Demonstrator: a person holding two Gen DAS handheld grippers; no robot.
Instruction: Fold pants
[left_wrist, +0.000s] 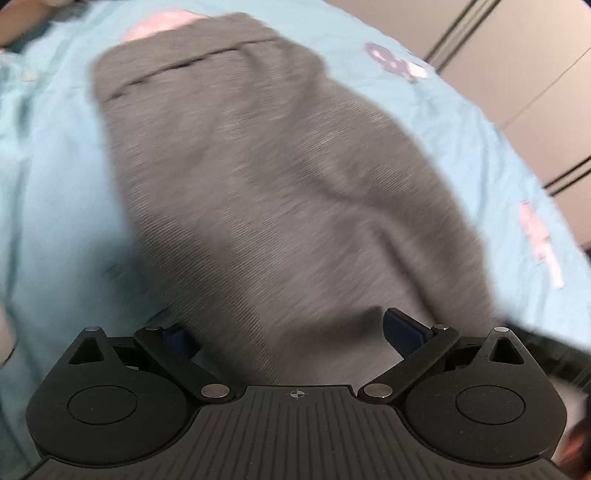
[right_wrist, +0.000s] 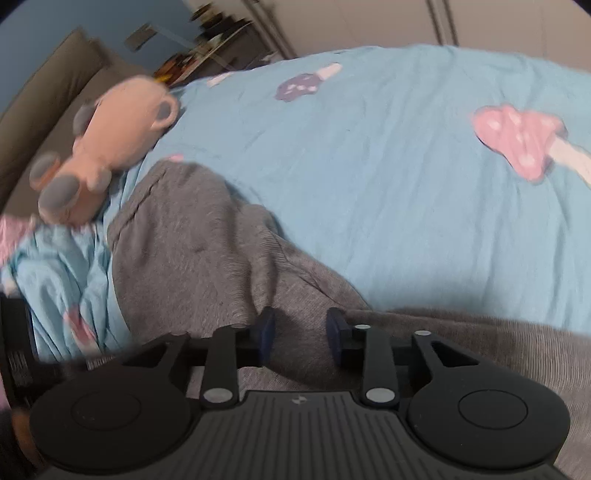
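Pants (left_wrist: 280, 192) flat on bedsheet (right_wrist: 388, 184), apparently between parted jaws.

Left gripper (left_wrist: 291, 334) gapes wide; right gripper (right_wrist: 301, 334) sits part-open, apparently gripping nothing.

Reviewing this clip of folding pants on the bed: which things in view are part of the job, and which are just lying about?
Part of the job:
- grey pants, spread on the bed
- left gripper, jaws wide open over the fabric
- right gripper, jaws apart just above the fabric

Just lying about:
- pink plush toy beside the pants
- blue mushroom-print bedsheet, the work surface only
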